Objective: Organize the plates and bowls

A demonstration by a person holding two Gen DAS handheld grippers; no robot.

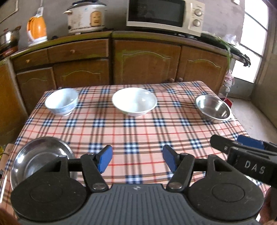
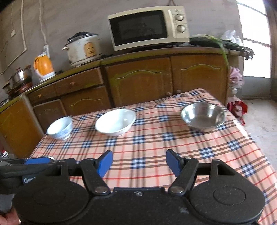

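On the plaid table (image 1: pixel 135 131) stand a small white-and-blue bowl (image 1: pixel 61 101) at the far left, a wide white bowl (image 1: pixel 134 101) at the far middle and a steel bowl (image 1: pixel 213 108) at the far right. A steel plate (image 1: pixel 34 155) lies at the near left, partly behind my left gripper (image 1: pixel 137 160), which is open and empty above the near edge. My right gripper (image 2: pixel 138 164) is open and empty; it shows the same small bowl (image 2: pixel 59 128), white bowl (image 2: pixel 115 122) and steel bowl (image 2: pixel 202 116) ahead.
Wooden cabinets (image 1: pixel 147 60) stand behind the table, carrying a microwave (image 1: pixel 164 14), a rice cooker (image 1: pixel 85 16), an orange kettle (image 1: pixel 36 29) and a steel pot (image 1: pixel 8 38). The right gripper's body (image 1: pixel 247 155) sits close to the left gripper's right side. A bright door is at right.
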